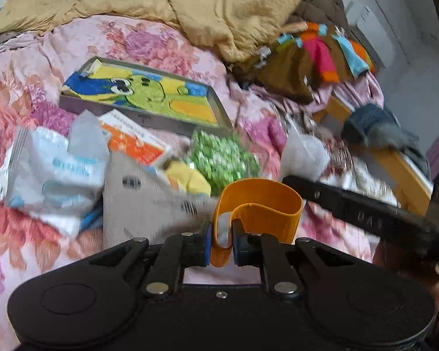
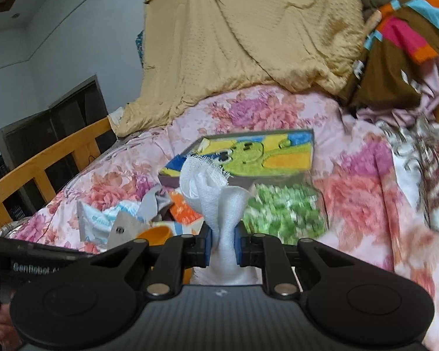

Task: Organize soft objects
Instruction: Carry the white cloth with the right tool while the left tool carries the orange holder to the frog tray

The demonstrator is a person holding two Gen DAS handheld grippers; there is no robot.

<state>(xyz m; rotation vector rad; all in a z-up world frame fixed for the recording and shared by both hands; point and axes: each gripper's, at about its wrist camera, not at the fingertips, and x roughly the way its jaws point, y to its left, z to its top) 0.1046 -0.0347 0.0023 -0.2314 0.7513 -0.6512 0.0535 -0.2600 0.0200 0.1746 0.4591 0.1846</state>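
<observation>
Pink floral bedding (image 1: pixel 149 38) covers the bed, with a tan quilt (image 1: pixel 225 3) heaped along the far side and a brown garment with pink, orange and blue patches (image 1: pixel 313 55) bunched at the right. A wooden bed rail (image 2: pixel 46 158) runs along the left edge in the right wrist view.

On the bedding lies a shallow box with a green cartoon picture (image 1: pixel 149 93). In front of it sits a clutter of things: a white and blue plastic packet (image 1: pixel 52 172), an orange and white carton (image 1: pixel 134 140), a grey card (image 1: pixel 140 201), something yellow (image 1: pixel 190 178), and a green and white patterned bundle (image 1: pixel 222 158) just right of them.

The left hand-held gripper (image 1: pixel 222 241) pinches the wall of an orange cup (image 1: pixel 260 204) between its blue pads, the cup's mouth facing away over the bedding.

The right hand-held gripper (image 2: pixel 223 245) is closed on a white gauze cloth (image 2: pixel 216 187), which bulges up loosely above the pads in front of the picture box. The orange cup (image 2: pixel 156 232) shows just to its left, beside the other tool's black arm.
</observation>
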